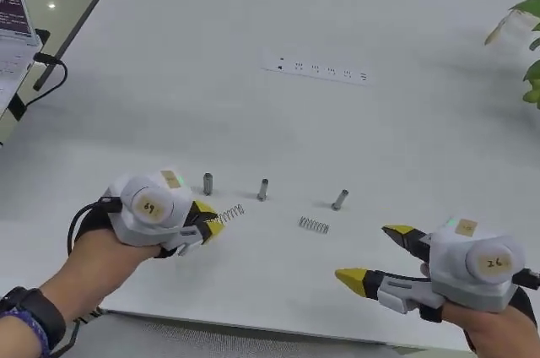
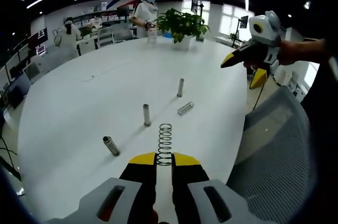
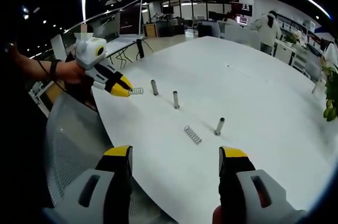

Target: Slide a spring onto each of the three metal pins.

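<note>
Spring gripped, pin next
Left tool (image 2: 164,156) pinches a spring (image 2: 165,139); right tool (image 3: 175,151) gapes empty. Next: thread it onto the middle pin (image 2: 146,114), seemingly bare.

I'm reading "26" on the right sticker (image 1: 494,263), the round one on top of the right gripper (image 1: 368,252). The left sticker (image 1: 150,208) on the left gripper (image 1: 211,221) shows two digits, too blurred to call. The text on the laptop (image 1: 10,3) is too small to read.
</note>
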The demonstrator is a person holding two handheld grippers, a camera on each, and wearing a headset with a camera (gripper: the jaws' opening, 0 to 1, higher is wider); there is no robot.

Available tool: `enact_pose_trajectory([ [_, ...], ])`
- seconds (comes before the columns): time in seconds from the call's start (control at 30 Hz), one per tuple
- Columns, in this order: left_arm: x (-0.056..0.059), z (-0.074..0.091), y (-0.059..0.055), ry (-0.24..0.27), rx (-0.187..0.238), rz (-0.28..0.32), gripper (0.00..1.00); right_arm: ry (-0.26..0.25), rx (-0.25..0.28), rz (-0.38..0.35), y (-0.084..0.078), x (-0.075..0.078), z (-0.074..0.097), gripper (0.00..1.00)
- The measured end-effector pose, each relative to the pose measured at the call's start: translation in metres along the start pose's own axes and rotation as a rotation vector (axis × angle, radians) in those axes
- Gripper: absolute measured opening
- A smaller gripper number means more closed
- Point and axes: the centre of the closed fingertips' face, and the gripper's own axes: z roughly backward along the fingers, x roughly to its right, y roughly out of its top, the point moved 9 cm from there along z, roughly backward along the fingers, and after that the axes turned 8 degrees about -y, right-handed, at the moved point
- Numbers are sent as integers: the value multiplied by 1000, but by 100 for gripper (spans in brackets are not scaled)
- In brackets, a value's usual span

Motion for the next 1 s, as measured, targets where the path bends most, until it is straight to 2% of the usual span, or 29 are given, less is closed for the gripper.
enact_pose_trajectory([
  [0.13, 2, 10, 1, 9, 15, -3, 2, 9, -2, 7, 1, -1, -1, 65],
  [0.57, 7, 34, 6, 28, 25, -42, 2, 34, 6, 22, 5, -5, -4, 64],
  [1.0, 17, 40, 18, 8, 32, -91, 2, 65, 21, 42, 9, -9, -4, 61],
])
